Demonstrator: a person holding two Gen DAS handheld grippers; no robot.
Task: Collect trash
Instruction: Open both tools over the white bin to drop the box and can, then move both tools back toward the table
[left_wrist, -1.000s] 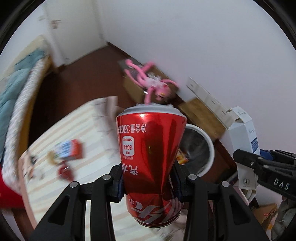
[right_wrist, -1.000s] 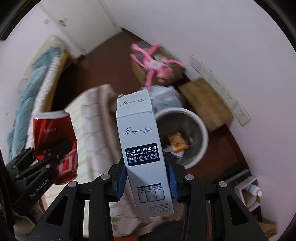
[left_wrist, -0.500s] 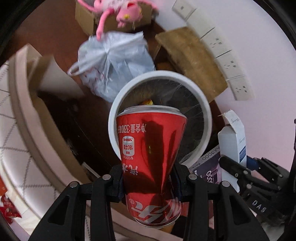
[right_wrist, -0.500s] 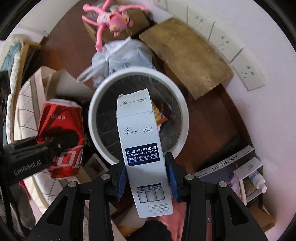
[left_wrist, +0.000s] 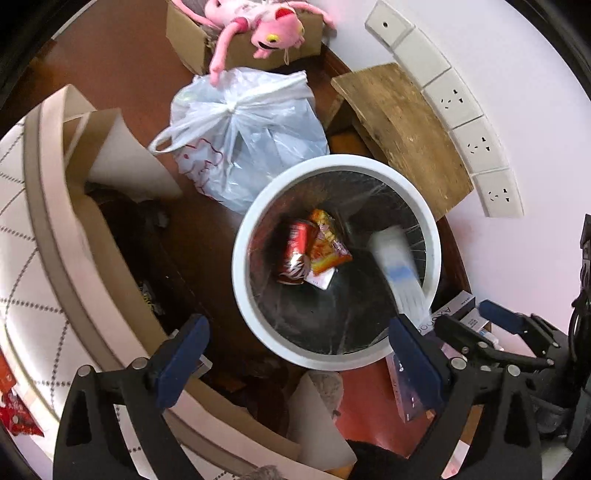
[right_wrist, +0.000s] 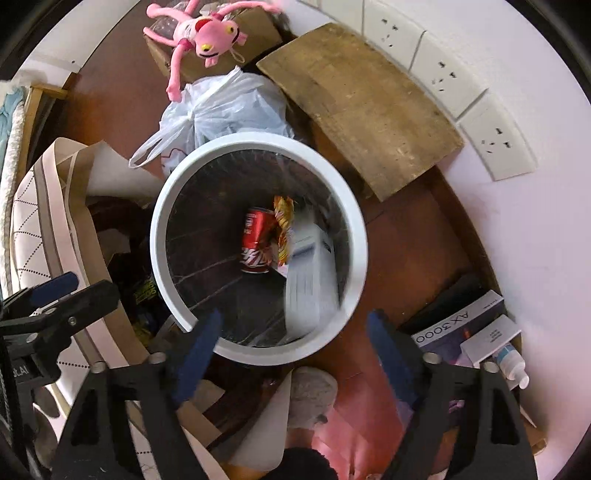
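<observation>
Claws first: our left claw (left_wrist: 295, 354) and right claw (right_wrist: 291, 343) both gape empty above the white trash bin (right_wrist: 162, 221). The red soda can (right_wrist: 256, 242) lies on the bin's bottom beside a snack wrapper (right_wrist: 282, 229), and the white carton (right_wrist: 310, 280) is blurred inside it. We should keep both spread and lift clear without clipping the rim. Only our right view shows a dropper bottle (right_wrist: 511, 365)

A home bedroom: quilted mattress edge (left_wrist: 22, 229), pink plush toy (left_wrist: 258, 22), wall sockets (left_wrist: 476, 144), wooden floor.
</observation>
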